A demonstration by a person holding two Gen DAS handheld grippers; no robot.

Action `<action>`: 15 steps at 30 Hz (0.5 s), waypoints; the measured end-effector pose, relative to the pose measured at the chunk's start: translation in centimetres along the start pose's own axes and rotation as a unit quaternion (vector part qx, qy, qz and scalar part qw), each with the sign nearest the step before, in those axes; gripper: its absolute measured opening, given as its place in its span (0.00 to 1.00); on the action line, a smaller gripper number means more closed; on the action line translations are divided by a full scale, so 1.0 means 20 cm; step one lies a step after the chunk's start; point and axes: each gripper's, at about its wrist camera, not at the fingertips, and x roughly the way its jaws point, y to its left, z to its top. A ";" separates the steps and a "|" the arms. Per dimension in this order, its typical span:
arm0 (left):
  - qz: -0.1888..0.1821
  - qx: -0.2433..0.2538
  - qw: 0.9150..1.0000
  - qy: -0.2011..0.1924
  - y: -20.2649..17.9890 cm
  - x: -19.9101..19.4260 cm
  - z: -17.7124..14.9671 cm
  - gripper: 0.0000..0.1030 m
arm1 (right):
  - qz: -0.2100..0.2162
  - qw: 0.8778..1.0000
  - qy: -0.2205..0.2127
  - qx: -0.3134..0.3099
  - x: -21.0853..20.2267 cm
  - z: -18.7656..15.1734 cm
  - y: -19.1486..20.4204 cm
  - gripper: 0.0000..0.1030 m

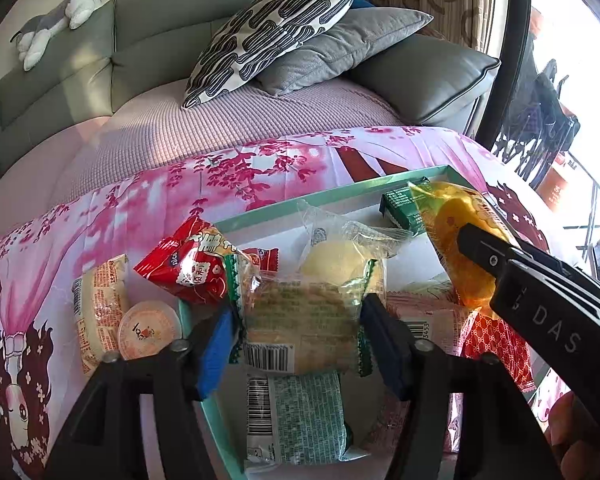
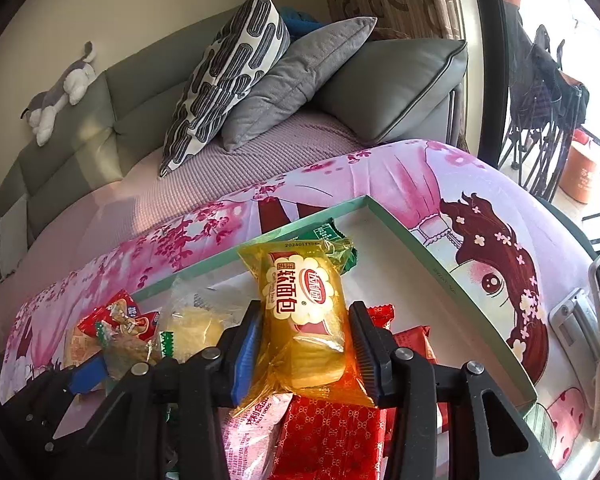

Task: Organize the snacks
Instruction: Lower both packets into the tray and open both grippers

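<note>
A shallow mint-green tray (image 1: 300, 204) lies on a pink cartoon-print cloth and holds several snack packets. My left gripper (image 1: 300, 320) stands around a clear, green-edged cracker packet (image 1: 300, 320); its blue pads sit at the crimped ends without pinching, and the packet rests on a green-and-white packet (image 1: 304, 420). My right gripper (image 2: 304, 320) brackets a yellow soft-bread packet (image 2: 304, 312), with a gap at the right finger. That packet (image 1: 452, 232) leans on red (image 2: 332, 440) and pink (image 2: 256, 428) packets. Both sets of jaws stand open.
Left of the tray on the cloth lie a red packet (image 1: 188, 268), a round cake packet (image 1: 100, 320) and a jelly cup (image 1: 148, 332). A pale bun bag (image 1: 336, 256) and green packet (image 1: 400, 208) lie in the tray. A grey sofa (image 1: 140, 40) with cushions stands behind.
</note>
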 end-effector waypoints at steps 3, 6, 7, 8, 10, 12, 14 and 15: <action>-0.001 -0.001 1.000 -0.002 0.00 -0.02 0.00 0.71 | -0.003 1.000 -0.003 -0.003 -0.01 0.01 0.00 0.59; -0.004 -0.001 1.000 -0.001 0.00 -0.03 0.00 0.71 | -0.004 1.000 -0.004 -0.004 -0.02 0.01 0.00 0.66; -0.003 0.001 1.000 0.000 0.00 -0.03 0.00 0.72 | -0.005 1.000 -0.004 -0.006 -0.02 0.01 0.00 0.68; -0.002 0.003 1.000 0.001 -0.01 -0.03 0.00 0.73 | -0.008 1.000 -0.005 -0.009 -0.03 0.01 0.00 0.70; 0.001 0.008 1.000 0.002 -0.01 -0.04 0.00 0.76 | -0.014 1.000 -0.010 -0.013 -0.04 0.02 0.00 0.76; 0.001 0.010 1.000 -0.002 -0.01 -0.06 0.00 0.82 | -0.016 1.000 -0.018 -0.012 -0.05 0.02 0.00 0.84; -0.003 0.009 1.000 -0.006 -0.01 -0.08 0.01 0.82 | -0.014 1.000 -0.023 -0.009 -0.06 0.02 -0.01 0.89; -0.004 0.009 1.000 -0.008 -0.01 -0.08 0.01 0.82 | -0.013 1.000 -0.024 -0.008 -0.07 0.02 -0.01 0.90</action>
